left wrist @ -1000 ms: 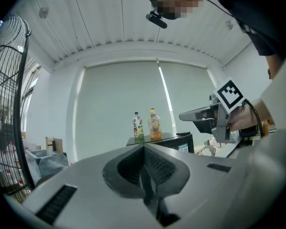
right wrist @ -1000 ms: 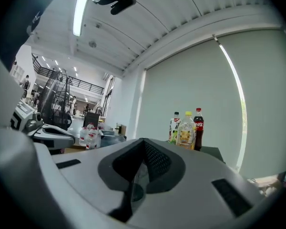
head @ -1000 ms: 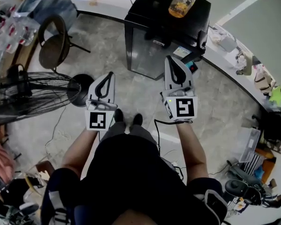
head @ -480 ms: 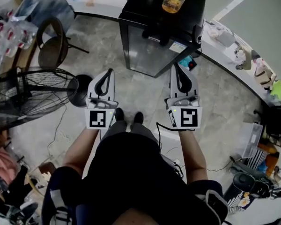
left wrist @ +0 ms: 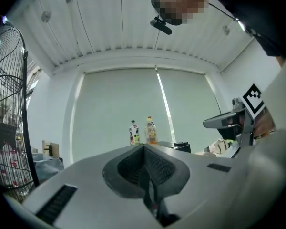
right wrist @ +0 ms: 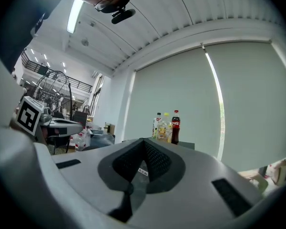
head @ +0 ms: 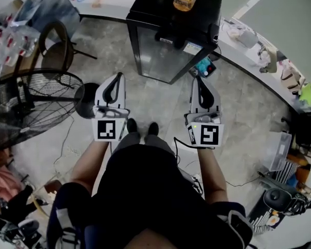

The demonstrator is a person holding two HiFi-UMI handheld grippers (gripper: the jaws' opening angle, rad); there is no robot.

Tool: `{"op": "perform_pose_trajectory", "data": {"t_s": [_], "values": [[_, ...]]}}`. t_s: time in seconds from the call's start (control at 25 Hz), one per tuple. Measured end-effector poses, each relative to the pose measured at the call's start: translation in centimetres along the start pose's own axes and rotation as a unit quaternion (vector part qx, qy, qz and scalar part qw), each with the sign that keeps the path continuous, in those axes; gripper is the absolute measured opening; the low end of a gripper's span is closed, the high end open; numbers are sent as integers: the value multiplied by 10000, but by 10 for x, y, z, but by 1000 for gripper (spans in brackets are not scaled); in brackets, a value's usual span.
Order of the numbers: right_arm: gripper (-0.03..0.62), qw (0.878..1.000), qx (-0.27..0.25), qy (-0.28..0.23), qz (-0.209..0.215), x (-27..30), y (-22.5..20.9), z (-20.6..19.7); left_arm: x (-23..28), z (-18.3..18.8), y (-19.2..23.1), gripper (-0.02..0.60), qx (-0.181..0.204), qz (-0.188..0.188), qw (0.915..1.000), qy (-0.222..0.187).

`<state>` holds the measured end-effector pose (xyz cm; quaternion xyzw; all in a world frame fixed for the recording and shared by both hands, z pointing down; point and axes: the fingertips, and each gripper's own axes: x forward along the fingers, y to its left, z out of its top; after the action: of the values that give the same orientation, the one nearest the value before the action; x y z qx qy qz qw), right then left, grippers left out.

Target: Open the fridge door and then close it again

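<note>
Grey-white left tool (head: 117,77) and right tool (head: 199,80), we find, are both pressed together and empty, short of the fridge (head: 197,15). The right tool has drifted off the fridge's front corner. The door (head: 158,56) sits shut, so we judge nothing is engaged.

Left gripper (head: 119,77) grey; top (head: 145,191) seemingly black.

Right claw (right wrist: 143,141) closed and empty, three bottles (right wrist: 165,127) beyond its tip, fan (right wrist: 54,94) at left
</note>
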<state>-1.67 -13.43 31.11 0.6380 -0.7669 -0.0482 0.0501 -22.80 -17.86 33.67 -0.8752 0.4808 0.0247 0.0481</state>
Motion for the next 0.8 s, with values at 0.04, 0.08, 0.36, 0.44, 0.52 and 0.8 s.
{"op": "perform_pose_trajectory", "data": {"t_s": [0.04, 0.08, 0.36, 0.44, 0.52, 0.8], "values": [[20, 10000, 3, 35, -20, -3, -2, -2, 0, 0, -1, 23, -2, 1, 10000, 28], [20, 10000, 9, 69, -42, -6, -3, -4, 0, -1, -2, 23, -2, 0, 10000, 62], [20, 9995, 124, 167, -235, -22, -14, -17, 0, 3, -7, 23, -36, 30, 10000, 12], [20, 9993, 141, 199, -282, -25, -14, -20, -1, 4, -8, 23, -35, 23, 10000, -6], [20, 9991, 148, 218, -345, -29, -15, -21, -1, 5, -7, 23, -36, 28, 10000, -5], [18, 9975, 86, 310, -625, -43, -24, -28, 1, 11, -10, 23, -26, 41, 9999, -91]]}}
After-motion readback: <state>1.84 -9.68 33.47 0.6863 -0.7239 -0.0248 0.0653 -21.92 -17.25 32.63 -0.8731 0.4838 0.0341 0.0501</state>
